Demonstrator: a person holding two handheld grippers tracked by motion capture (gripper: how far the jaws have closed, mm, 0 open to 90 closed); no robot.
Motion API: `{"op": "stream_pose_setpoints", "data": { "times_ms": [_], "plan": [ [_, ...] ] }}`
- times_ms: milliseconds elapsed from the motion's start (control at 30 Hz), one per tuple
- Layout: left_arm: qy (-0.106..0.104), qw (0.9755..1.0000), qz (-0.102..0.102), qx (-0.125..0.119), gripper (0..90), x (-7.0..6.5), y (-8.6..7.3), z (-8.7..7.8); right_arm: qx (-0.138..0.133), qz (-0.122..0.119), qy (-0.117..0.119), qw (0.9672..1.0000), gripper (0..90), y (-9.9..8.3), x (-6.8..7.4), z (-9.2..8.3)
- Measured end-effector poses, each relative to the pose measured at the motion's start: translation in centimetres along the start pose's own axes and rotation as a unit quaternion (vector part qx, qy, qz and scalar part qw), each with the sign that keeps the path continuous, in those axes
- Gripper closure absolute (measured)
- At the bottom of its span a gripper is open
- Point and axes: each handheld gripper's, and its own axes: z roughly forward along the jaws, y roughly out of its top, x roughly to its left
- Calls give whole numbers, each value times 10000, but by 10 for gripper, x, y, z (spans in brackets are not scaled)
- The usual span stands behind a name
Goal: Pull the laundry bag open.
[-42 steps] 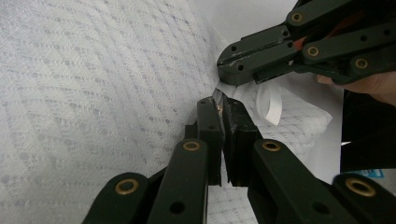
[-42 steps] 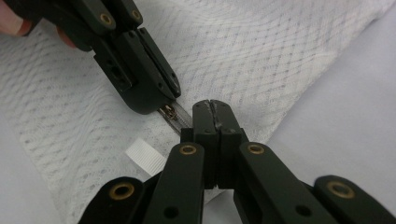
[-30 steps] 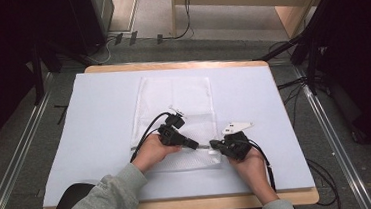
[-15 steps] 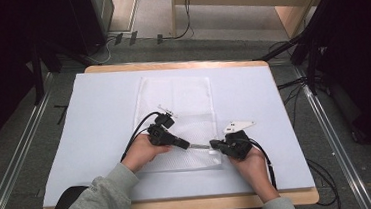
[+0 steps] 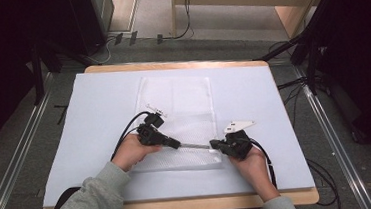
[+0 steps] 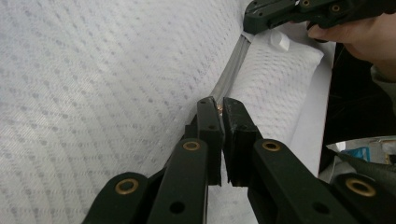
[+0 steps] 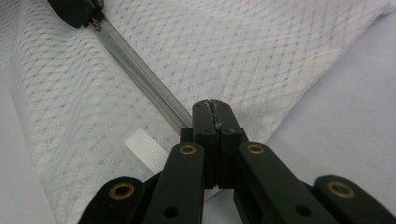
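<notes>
L gripper (image 5: 176,144), clamped on zipper pull (image 6: 217,106), shifts left vs. earlier frame; zipper (image 5: 195,146) opens further. R gripper (image 5: 214,145) pinches mesh bag (image 5: 184,109) end, anchoring it.

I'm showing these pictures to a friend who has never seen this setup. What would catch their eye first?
Most likely the two black tools meeting at the table's near edge: the left gripper and right gripper, both shut on the grey zipper of a white mesh bag. The bag lies flat on the pale blue table cover.
</notes>
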Motion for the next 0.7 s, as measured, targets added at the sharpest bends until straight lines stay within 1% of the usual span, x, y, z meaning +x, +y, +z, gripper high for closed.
{"op": "stream_pose_setpoints", "data": {
  "times_ms": [33,67,100,133,200,233,267,333,433,500,533,600,633,700],
  "plan": [
    [-37,10000,-4,-12,882,0,-1,0,-2,-2,-2,10000,900,0,0,0],
    [3,10000,17,9,882,1,-1,-1,-4,-2,-7,10000,900,0,0,0],
    [4,10000,-8,10,882,1,-2,-1,-7,-3,-12,10000,900,0,0,0],
    [-50,10000,-11,16,882,2,-2,-2,-7,-2,-18,10000,900,0,1,0],
    [-32,10000,-7,-2,882,2,-3,-4,-7,-4,-23,10000,900,0,1,0],
    [-82,10000,-21,-5,882,3,-4,-4,-7,-5,-20,10000,900,0,1,0],
    [-45,10000,-31,1,882,2,-4,-4,-8,-3,-19,10000,900,0,1,0],
    [-72,10000,-38,-12,882,2,-5,-5,-9,-5,-13,10000,900,0,1,0],
    [-21,10000,-28,13,883,2,-5,-4,-3,-7,-20,10000,900,0,1,0],
    [-62,10000,-55,11,883,2,-5,-5,12,-17,-32,10000,900,0,1,0],
    [-6,10000,-49,-5,883,3,-5,-5,4,-33,-35,10000,900,0,1,0],
    [-13,9998,-185,-111,883,5,-7,-10,3,-45,-37,10000,900,0,1,0],
    [-39,9998,-179,-126,884,6,-8,-13,-4,-121,-54,9999,900,0,1,0],
    [-24,9997,-172,-165,883,7,-11,-18,20,-197,-110,9997,900,1,3,0]
  ]
}}
